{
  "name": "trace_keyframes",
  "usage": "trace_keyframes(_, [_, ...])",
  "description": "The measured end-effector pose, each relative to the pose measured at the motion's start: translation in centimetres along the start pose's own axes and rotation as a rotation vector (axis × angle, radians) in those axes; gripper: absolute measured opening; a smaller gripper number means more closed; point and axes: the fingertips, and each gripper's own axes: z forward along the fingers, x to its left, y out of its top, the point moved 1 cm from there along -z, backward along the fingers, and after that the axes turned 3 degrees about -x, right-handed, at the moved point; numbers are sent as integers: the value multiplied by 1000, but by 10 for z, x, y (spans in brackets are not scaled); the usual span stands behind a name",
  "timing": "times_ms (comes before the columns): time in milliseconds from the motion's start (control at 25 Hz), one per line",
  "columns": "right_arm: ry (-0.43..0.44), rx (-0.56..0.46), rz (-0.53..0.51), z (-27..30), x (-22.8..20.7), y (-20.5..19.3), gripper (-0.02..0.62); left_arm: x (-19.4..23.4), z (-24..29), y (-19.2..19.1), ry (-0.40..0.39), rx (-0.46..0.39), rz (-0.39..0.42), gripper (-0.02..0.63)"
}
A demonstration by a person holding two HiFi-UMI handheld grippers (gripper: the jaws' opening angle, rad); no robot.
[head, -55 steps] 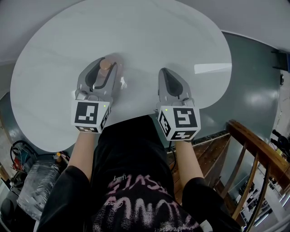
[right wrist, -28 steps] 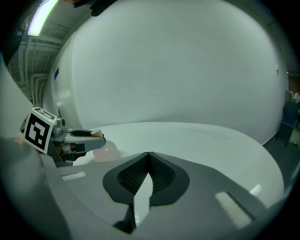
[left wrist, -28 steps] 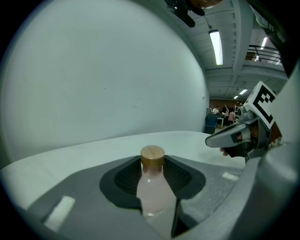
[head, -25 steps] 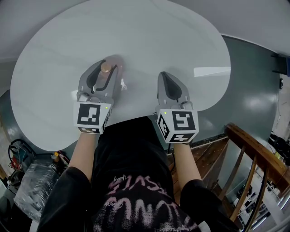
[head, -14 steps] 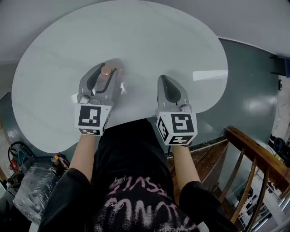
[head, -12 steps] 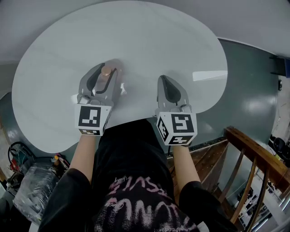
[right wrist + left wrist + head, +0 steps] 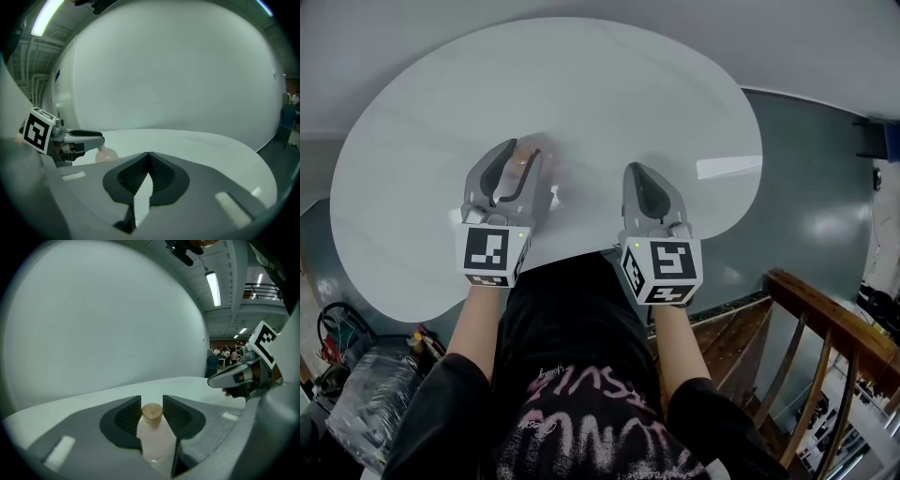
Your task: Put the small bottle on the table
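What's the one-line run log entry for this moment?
left gripper: shut on small bottle, upright | right gripper: shut, empty | table: beneath both grippers, bottle not yet released

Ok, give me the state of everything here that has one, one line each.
small bottle, upright, cap on, gripped in the left tongs; whether its base touches the table is unclear.
left tongs, shut on the small bottle.
right tongs, shut, empty, over the table.
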Motion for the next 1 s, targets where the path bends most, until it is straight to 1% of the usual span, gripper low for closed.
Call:
trace_keyframes(240, [-9,-32,1,-10,0,13,11,-6,-7,14,2,-23,10,149])
trace_keyframes(480, [-5,-71,-16,-21,12,24,11,-9,-22,25,2,-47,25,130])
trace_keyframes(720, [-6,-115,-29,-32,3,43,11,-21,-23,43,8,-70,40,103])
trace_keyframes(1000, [-1,-150,-44,-44,12,57,10,-22,-37,59,20,-94,57,80])
